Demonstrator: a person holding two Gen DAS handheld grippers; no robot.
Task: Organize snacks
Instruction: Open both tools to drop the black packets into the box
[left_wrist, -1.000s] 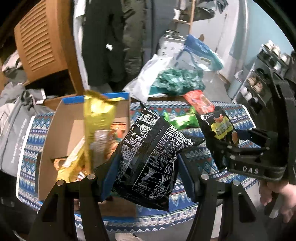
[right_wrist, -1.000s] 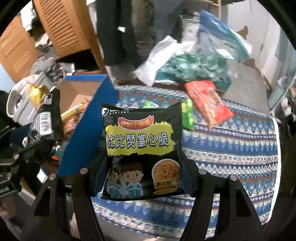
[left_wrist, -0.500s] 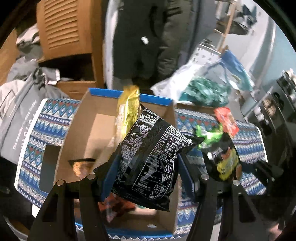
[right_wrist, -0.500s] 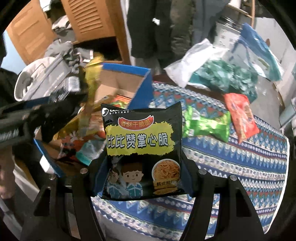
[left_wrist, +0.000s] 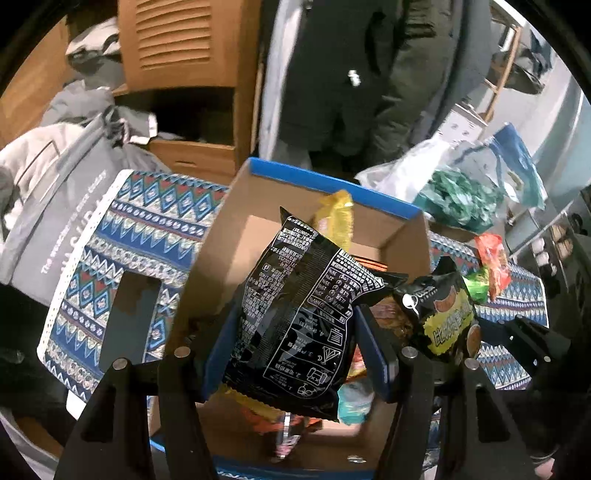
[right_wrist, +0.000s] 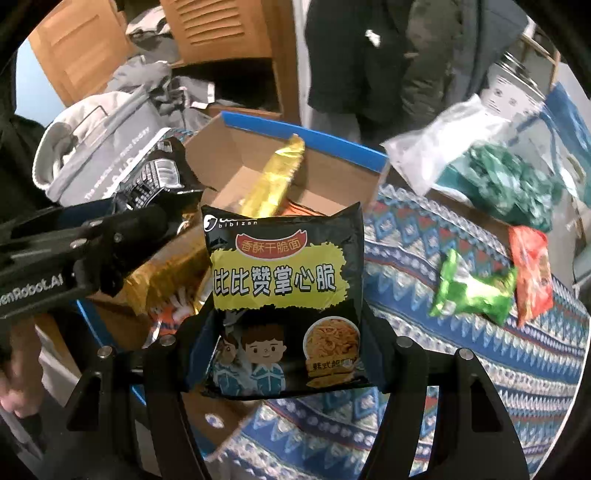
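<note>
Pinching black snack packets (left_wrist: 299, 325) between hand-held gripper (left_wrist: 295, 343) fingers, above cardboard box (left_wrist: 258, 236)

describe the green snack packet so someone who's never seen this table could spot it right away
Find the patterned blue tablecloth to the right of the cardboard box. Two loose packets lie side by side on it; the green snack packet is the shiny crinkled one nearer the box, the only bright green one, beside an orange-red packet.
</note>
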